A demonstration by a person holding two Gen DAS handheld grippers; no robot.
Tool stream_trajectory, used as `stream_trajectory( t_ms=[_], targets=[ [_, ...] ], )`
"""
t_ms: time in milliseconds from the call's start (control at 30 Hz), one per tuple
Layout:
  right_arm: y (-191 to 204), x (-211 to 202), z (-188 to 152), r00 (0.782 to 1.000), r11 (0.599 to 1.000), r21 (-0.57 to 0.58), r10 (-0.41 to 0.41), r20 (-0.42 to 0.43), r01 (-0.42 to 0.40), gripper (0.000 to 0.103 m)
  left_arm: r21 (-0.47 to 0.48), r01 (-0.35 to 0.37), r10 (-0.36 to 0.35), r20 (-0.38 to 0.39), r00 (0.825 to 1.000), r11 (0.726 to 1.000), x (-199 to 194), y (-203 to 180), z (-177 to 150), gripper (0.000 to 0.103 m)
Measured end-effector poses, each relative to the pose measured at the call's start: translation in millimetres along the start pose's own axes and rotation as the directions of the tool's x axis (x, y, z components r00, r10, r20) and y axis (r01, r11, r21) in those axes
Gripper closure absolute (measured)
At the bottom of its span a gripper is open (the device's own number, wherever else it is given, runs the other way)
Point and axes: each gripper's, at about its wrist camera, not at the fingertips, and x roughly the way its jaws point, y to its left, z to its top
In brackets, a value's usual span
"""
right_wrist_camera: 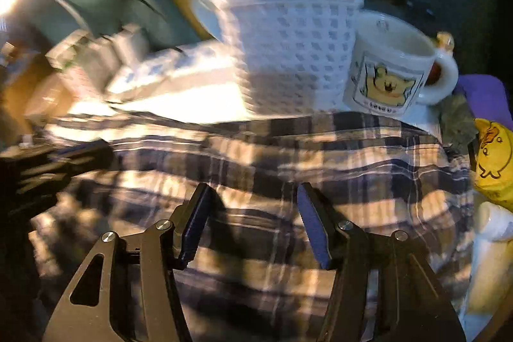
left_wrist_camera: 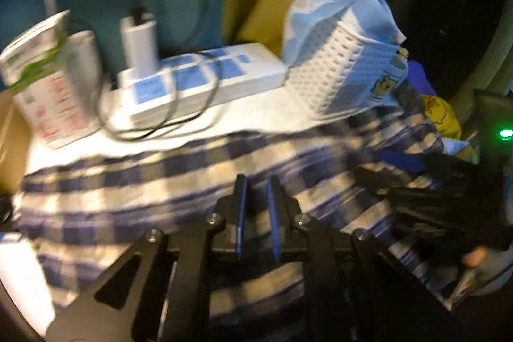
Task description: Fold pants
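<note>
The blue and cream plaid pants (left_wrist_camera: pixel 154 181) lie spread over a white surface and fill the lower half of both views (right_wrist_camera: pixel 288 156). My left gripper (left_wrist_camera: pixel 256 181) hovers over the cloth with its jaws narrowly apart and nothing between them. My right gripper (right_wrist_camera: pixel 253 191) is wide open above the pants, empty. The right gripper's black body (left_wrist_camera: pixel 433 207) shows at the right of the left wrist view. The left gripper's body (right_wrist_camera: pixel 48 169) shows at the left of the right wrist view. Both views are motion blurred.
Behind the pants stand a white lattice basket (left_wrist_camera: pixel 336 66), also in the right wrist view (right_wrist_camera: pixel 295 53), a power strip with charger and cable (left_wrist_camera: pixel 198 79), a white pouch (left_wrist_camera: pixel 48 79), a bear mug (right_wrist_camera: pixel 391 66) and a yellow duck toy (right_wrist_camera: pixel 493 156).
</note>
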Motion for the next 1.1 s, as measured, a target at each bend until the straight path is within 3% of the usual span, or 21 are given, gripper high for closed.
stream_trajectory(
  t_ms=[133, 300, 500, 667, 767, 933, 1100],
  targets=[
    [-2, 5, 7, 0.999, 1.000, -0.004, -0.028, 0.016, 0.028, 0.044, 0.019, -0.032, 0.033, -0.083, 0.996, 0.999, 32, -6, 3, 0.089],
    [-16, -4, 7, 0.998, 0.998, 0.032, -0.060, 0.029, 0.059, 0.044, -0.012, -0.052, 0.051, -0.076, 0.996, 0.999, 33, -2, 8, 0.090],
    [-32, -30, -3, 0.993, 0.993, 0.062, -0.100, 0.067, 0.096, 0.044, -0.008, 0.051, -0.051, -0.040, 0.998, 0.999, 21, -25, 17, 0.089],
    [-36, -52, -24, 0.989, 0.993, 0.043, -0.116, 0.087, 0.112, 0.044, 0.062, 0.040, -0.034, -0.090, 0.995, 0.997, 35, -52, 11, 0.089],
    [-43, -48, -37, 0.990, 0.992, 0.024, -0.125, 0.064, 0.123, 0.044, 0.035, 0.032, -0.029, -0.086, 0.996, 0.999, 43, -47, 7, 0.089],
    [-53, -46, -49, 0.990, 0.993, 0.022, -0.121, 0.072, 0.120, 0.044, 0.002, 0.004, -0.004, -0.055, 0.998, 1.000, 20, -46, 13, 0.089],
    [-57, -75, -60, 0.988, 0.994, 0.025, -0.111, 0.104, 0.109, 0.044, 0.014, -0.008, 0.008, -0.014, 1.000, 1.000, -17, -50, -13, 0.089]
  ],
)
